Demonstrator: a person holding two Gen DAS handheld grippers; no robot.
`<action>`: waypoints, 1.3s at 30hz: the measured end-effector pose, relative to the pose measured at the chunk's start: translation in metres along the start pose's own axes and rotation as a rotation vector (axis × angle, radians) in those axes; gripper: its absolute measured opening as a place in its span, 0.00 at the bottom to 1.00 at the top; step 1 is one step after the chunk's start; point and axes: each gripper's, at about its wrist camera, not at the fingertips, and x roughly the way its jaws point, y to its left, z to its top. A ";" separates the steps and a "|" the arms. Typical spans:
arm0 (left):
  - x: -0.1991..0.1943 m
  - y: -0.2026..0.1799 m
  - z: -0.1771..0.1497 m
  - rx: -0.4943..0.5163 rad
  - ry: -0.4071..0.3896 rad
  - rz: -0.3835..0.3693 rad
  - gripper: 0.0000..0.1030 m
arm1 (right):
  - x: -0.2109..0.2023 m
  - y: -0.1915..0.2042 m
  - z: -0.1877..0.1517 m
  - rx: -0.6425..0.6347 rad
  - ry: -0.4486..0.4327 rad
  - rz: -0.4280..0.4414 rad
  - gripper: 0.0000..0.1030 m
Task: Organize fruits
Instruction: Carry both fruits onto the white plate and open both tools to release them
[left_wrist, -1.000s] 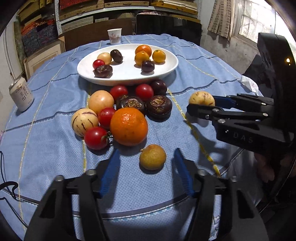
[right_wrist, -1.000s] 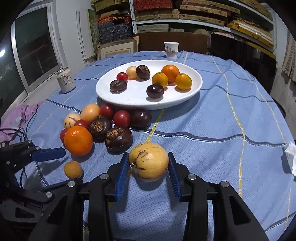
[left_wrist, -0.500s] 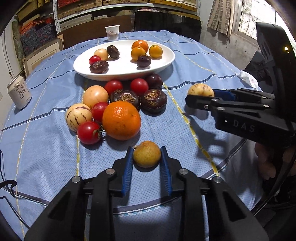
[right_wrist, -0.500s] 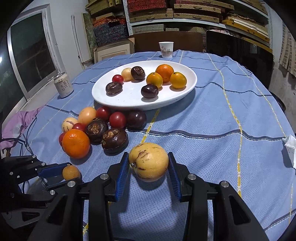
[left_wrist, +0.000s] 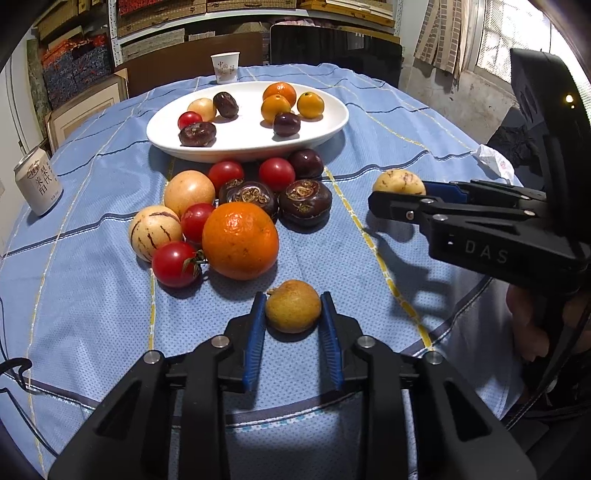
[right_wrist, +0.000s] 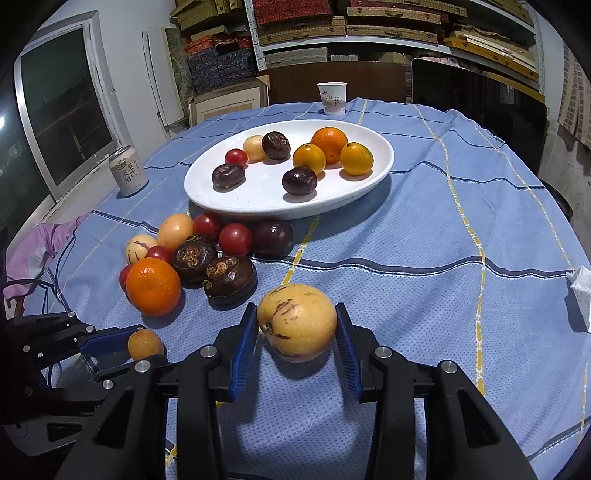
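Note:
My left gripper (left_wrist: 292, 310) is shut on a small brownish-yellow fruit (left_wrist: 293, 305), held just over the blue cloth; the same fruit shows in the right wrist view (right_wrist: 145, 344). My right gripper (right_wrist: 296, 325) is shut on a large yellow fruit with purple streaks (right_wrist: 296, 321), also seen in the left wrist view (left_wrist: 398, 182). A white oval plate (left_wrist: 243, 142) holds several fruits: small oranges, dark fruits, a cherry tomato. A pile of loose fruits lies in front of the plate, with a big orange (left_wrist: 240, 240), tomatoes and dark mangosteens (left_wrist: 304, 201).
A drink can (left_wrist: 38, 185) stands at the left of the table. A paper cup (left_wrist: 225, 68) stands behind the plate. A crumpled tissue (right_wrist: 580, 286) lies at the right edge. Shelves and boxes stand behind the table.
My left gripper moved forward around the small brownish-yellow fruit and shut on it. My right gripper kept its hold on the large yellow fruit and lifted it slightly.

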 end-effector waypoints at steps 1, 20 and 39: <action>-0.001 0.000 0.000 -0.002 -0.004 -0.002 0.28 | 0.000 0.000 0.000 0.001 0.000 0.002 0.41; -0.046 0.033 0.026 -0.071 -0.145 0.036 0.28 | -0.012 0.000 0.003 -0.012 -0.049 0.011 0.41; 0.019 0.060 0.185 -0.045 -0.151 0.029 0.28 | 0.029 -0.015 0.197 -0.140 -0.148 -0.083 0.41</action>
